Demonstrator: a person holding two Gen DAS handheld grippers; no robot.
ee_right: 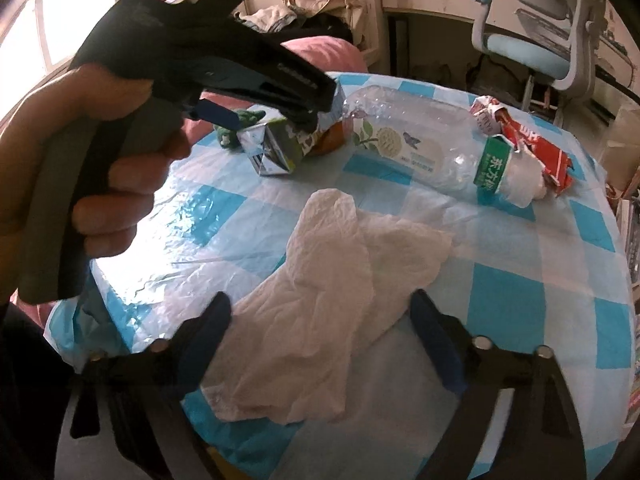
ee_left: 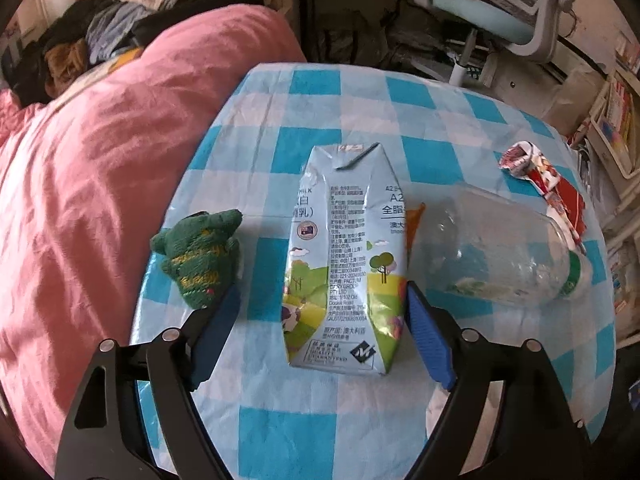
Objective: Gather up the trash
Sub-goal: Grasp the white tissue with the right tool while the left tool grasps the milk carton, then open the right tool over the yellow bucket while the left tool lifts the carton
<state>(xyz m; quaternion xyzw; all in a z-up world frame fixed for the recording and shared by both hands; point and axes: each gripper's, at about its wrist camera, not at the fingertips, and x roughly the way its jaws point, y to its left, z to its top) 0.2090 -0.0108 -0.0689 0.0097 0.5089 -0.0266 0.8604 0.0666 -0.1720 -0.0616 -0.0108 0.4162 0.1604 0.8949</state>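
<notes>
A crumpled milk carton (ee_left: 346, 256) lies on the blue checked tablecloth (ee_left: 280, 432). My left gripper (ee_left: 320, 300) is open, its blue pads on either side of the carton's near half; whether they touch it I cannot tell. The carton also shows in the right wrist view (ee_right: 280, 148), under the left gripper. A clear plastic bottle (ee_right: 424, 148) lies beside it, with a red wrapper (ee_right: 524, 140) beyond. My right gripper (ee_right: 322, 312) is open over a crumpled white tissue (ee_right: 320, 312).
A green knitted toy (ee_left: 200, 256) lies left of the carton near the table edge. An orange scrap (ee_left: 414, 220) peeks out between carton and bottle. A pink quilt (ee_left: 80, 184) lies left of the table. A blue office chair (ee_left: 488, 12) stands behind it.
</notes>
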